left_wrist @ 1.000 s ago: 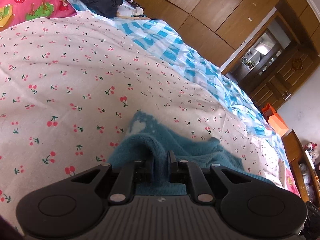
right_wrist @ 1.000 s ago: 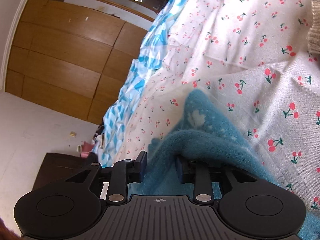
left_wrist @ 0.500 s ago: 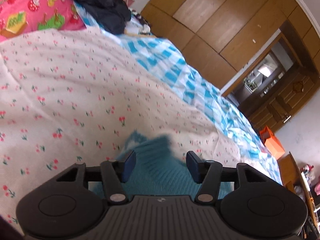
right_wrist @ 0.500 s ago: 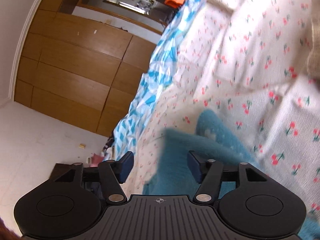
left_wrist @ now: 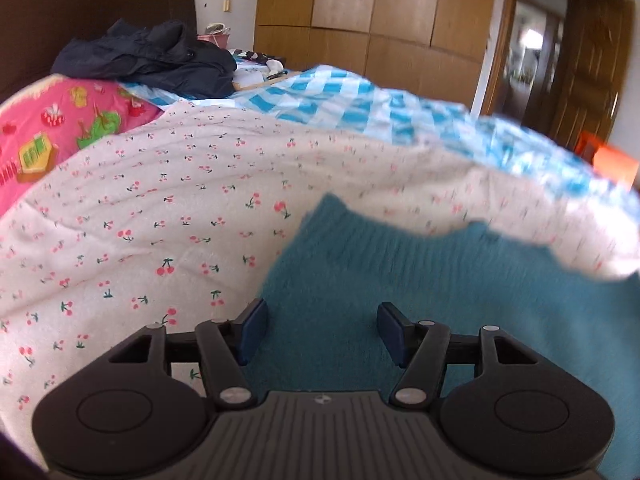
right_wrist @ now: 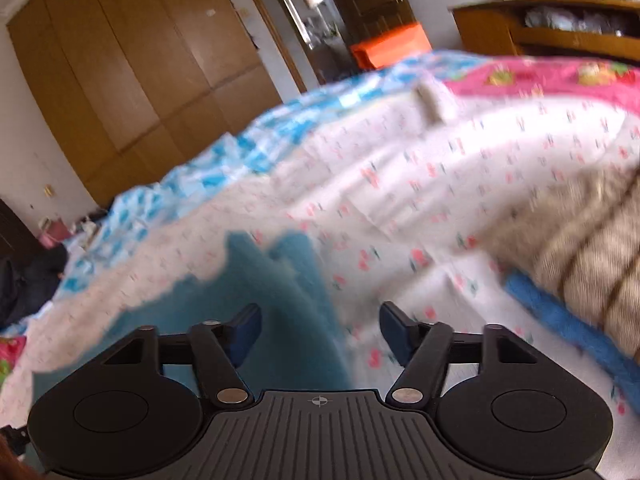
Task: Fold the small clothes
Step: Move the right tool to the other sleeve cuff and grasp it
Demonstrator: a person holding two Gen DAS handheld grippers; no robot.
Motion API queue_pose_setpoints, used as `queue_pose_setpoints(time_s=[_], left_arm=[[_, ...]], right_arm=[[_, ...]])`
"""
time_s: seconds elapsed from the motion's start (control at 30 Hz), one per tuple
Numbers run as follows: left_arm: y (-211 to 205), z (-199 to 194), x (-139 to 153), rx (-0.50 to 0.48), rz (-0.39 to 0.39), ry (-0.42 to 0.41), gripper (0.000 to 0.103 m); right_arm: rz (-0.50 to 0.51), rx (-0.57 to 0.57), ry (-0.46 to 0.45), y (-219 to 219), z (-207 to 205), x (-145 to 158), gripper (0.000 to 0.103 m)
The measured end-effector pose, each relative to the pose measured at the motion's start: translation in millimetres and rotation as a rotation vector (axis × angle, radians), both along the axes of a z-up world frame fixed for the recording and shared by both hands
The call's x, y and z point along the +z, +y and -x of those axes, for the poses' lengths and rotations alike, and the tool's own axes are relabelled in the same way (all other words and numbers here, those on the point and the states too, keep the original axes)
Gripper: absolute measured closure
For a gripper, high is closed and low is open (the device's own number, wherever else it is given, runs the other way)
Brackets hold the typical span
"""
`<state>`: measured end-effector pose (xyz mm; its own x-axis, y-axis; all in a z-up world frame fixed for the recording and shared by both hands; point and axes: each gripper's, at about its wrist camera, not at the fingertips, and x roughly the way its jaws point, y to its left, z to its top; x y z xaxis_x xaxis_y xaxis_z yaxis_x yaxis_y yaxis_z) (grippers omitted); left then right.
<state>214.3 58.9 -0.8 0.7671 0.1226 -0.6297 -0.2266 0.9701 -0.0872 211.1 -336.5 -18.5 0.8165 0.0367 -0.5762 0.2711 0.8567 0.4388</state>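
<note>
A teal knitted garment (left_wrist: pixel 400 272) lies flat on the cherry-print bedsheet (left_wrist: pixel 140 220). My left gripper (left_wrist: pixel 322 332) is open and empty, hovering above the garment's near part. In the right wrist view the same teal garment (right_wrist: pixel 276 304) lies left of centre, blurred. My right gripper (right_wrist: pixel 320 332) is open and empty, over the garment's right edge and the sheet. Neither gripper touches the cloth.
A beige striped knit (right_wrist: pixel 592 256) on a blue garment (right_wrist: pixel 560 320) lies at the right. A dark jacket (left_wrist: pixel 148 60) and pink quilt (left_wrist: pixel 48 128) sit at the bed's far end. A blue checked sheet (left_wrist: pixel 360 104), wooden wardrobes (left_wrist: pixel 380 20) and an orange box (right_wrist: pixel 388 48) lie beyond.
Both grippers opened and let go of the teal garment, which now lies flat. Both have lifted and tilted up, so more of the room shows.
</note>
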Motion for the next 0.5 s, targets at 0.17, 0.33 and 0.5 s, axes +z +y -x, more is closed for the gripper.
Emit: queue_pose_setpoints(time_s=[0.17,0.33,0.5], left_arm=[[-15.9,2.8,10.1,-0.018,-0.052,0.0,0.038],[-42.4,5.9,21.7,-0.058,-0.104,-0.019,0.038],[-71.2,3.7,24.0,-0.115,-0.124,0.005,0.038]], right_arm=[[0.011,0.06,-0.057,-1.3,3.2,8.4,0.065],[0.1,0.142,-0.119,7.9,-14.9,33.2,0.061],[0.072,0.144,-0.036,3.6,-32.2,11.4,0.083]])
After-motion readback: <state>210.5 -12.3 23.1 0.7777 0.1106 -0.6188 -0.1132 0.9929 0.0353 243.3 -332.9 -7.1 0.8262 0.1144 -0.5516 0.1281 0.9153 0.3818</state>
